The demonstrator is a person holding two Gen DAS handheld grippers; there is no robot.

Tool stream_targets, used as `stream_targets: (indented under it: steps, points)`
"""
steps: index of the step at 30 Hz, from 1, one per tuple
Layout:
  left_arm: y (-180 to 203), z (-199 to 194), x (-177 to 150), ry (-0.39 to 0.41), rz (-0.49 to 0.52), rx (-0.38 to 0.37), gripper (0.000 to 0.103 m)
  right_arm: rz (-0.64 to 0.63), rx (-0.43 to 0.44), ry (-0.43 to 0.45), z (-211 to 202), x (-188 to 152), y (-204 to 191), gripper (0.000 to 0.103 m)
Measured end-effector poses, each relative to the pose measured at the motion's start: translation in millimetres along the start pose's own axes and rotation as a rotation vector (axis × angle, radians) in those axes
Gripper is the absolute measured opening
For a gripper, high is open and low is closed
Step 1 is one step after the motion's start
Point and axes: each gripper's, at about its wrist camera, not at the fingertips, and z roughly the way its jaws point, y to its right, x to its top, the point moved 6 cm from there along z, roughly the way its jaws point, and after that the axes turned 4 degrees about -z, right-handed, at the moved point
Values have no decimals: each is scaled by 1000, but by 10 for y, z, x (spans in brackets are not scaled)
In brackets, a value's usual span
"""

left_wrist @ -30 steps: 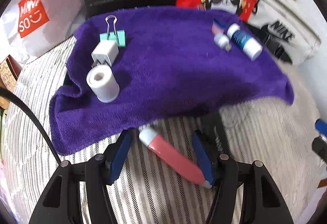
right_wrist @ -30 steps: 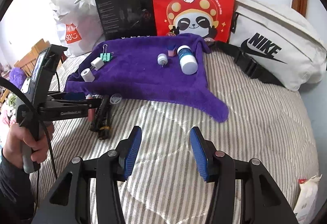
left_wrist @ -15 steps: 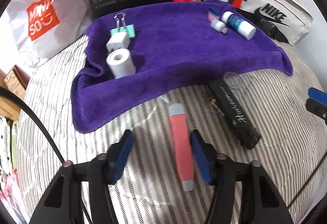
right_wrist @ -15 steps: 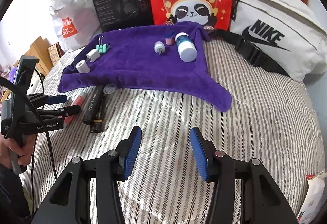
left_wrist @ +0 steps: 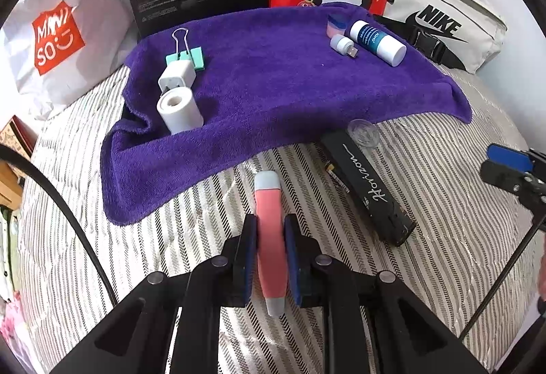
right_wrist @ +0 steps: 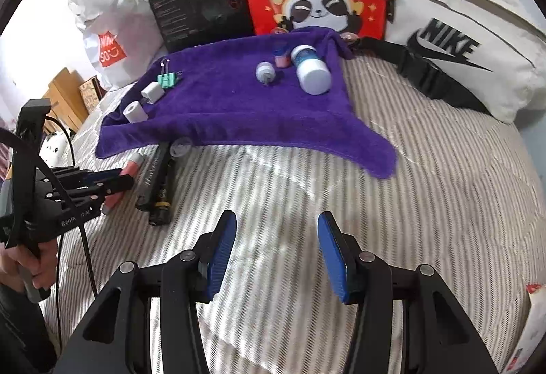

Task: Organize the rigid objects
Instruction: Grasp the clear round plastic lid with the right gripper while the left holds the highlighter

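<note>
Left hand-held gripper (left_wrist: 269, 237) clamps pink tube (left_wrist: 269, 237); right hand-held gripper (right_wrist: 276, 247) spread.

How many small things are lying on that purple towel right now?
6 on the purple towel. Left group: green binder clip, white charger, white roll. Right group: pink cap, small USB plug, blue-and-white bottle. Folds might hide more.

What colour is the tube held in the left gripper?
The tube is salmon pink with pale grey-blue ends, clamped in the left gripper. Left wrist view shows it best.
</note>
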Motion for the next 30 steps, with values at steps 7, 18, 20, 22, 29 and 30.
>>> stream_targets:
  steps: [7,18,20,22,29,30]
  points:
    - [-408,-81,-97,-3,-31,104,16,-67,51,46,167,181,-391,49]
    - [-638,-77,-128,42,-76,65,17,-155,51,40,553,396,-757,41]
    - [-658,-89,-142,43,-78,54,17,-181,46,18,621,389,-799,37]
    - [-658,-95,-150,46,-75,51,17,-194,35,8,679,391,-828,36]
    - [-667,-116,-168,58,-75,41,17,-205,5,7,800,463,-899,36]
    - [-660,-110,-160,58,-72,41,17,-209,0,13,805,475,-909,36]
